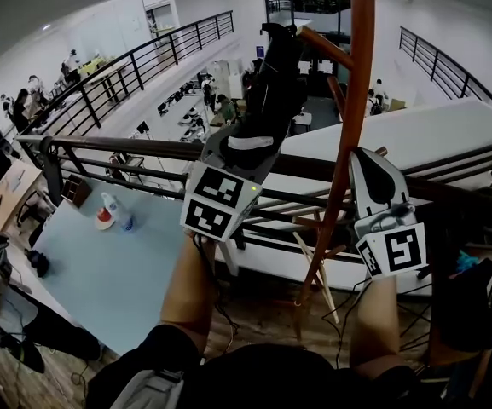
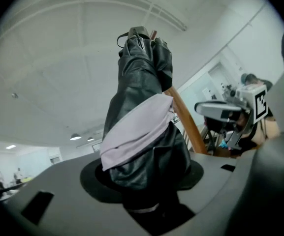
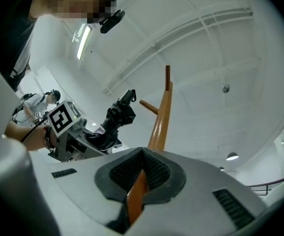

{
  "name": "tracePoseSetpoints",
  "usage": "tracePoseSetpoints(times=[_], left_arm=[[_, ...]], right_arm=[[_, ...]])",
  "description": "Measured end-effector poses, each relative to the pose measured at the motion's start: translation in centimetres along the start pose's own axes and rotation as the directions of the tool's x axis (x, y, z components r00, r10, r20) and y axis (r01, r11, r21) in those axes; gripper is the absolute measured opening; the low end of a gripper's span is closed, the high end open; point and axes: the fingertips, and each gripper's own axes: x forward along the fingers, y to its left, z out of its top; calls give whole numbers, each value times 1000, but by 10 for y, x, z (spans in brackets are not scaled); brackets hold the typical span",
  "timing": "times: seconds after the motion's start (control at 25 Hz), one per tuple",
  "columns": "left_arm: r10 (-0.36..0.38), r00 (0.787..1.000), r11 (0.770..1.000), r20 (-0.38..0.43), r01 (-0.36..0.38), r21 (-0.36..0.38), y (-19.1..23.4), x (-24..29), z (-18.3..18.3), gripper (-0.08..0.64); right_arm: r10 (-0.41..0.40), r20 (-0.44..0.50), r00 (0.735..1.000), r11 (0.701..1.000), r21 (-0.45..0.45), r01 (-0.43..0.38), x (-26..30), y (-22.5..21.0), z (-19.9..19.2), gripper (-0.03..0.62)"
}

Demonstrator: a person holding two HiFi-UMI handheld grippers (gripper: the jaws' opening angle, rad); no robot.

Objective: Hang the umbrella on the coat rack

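Left gripper view: the left gripper is clamped on the folded black umbrella, which points to twelve o'clock. The right gripper pinches the coat rack pole. The umbrella is lifted near the rack but not yet hung on a peg.

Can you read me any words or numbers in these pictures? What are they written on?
No words or numbers can be read.
Left marker cube: black-and-white squares only, no letters.
Right marker cube: the same.
Bottle on the blue table: any print is too small to read.
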Motion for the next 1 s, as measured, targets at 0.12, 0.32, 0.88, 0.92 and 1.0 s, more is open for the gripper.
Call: tracePoseSetpoints(times=[0.12,0.32,0.88,0.92,1.0], left_arm=[[-126,990,990,66,130,-60,-15,2,14,238],[-264,960,958,94,272,-91,-38,17,20,238],[-384,919,899,88,393,-192,-71,28,-5,238],[-392,915,893,96,403,-201,-73,26,-6,238],[-416,902,874,116,432,-222,-77,23,-7,238]], right_arm=[[2,-2,1000,1000,4,-2,1,1,-2,31],[-3,1,1000,1000,1,3,-1,-2,-5,31],[-18,-13,1000,1000,-1,18,-8,-13,-10,31],[-17,-14,1000,1000,0,17,-8,-13,-11,30],[-13,-18,1000,1000,1,13,-7,-11,-13,29]])
